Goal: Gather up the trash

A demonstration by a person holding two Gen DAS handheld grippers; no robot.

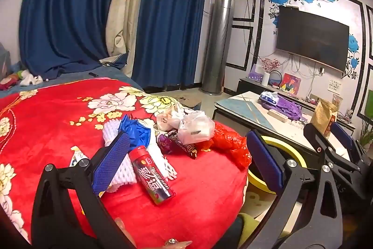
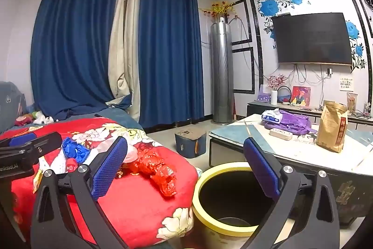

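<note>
Left tool [image 1: 186, 155] wide apart, nothing between the blue pads, hanging above the trash heap on the red flowered blanket [image 1: 46, 123]. Right tool [image 2: 184, 165] likewise wide, empty, poised over the gap between bed edge and bin [image 2: 209, 218].

Trash heaped near the blanket's corner, just ahead of the left tool:
- red snack tube [image 1: 151, 175] with white lettering, lying flat, touching the left tool's left pad [image 1: 112, 162] side, resting on white foam netting [image 1: 123, 169].
- blue crumpled plastic [image 1: 135, 132] just behind that pad.
- white plastic bag [image 1: 195, 127], scrunched, further back in the heap.
- dark wrapper [image 1: 184, 146] below the white bag.
- red crumpled plastic bag [image 1: 230, 144], glossy, at the blanket's edge, nearest the bin; seen from the right wrist, between the right tool's pads.

Yellow-rimmed bin on the floor beside the bed, open, dark inside, below the right tool. Beyond it a worktop [image 2: 303, 151] with a brown paper bag [image 2: 332, 130] and purple cloth [image 2: 293, 123].
</note>
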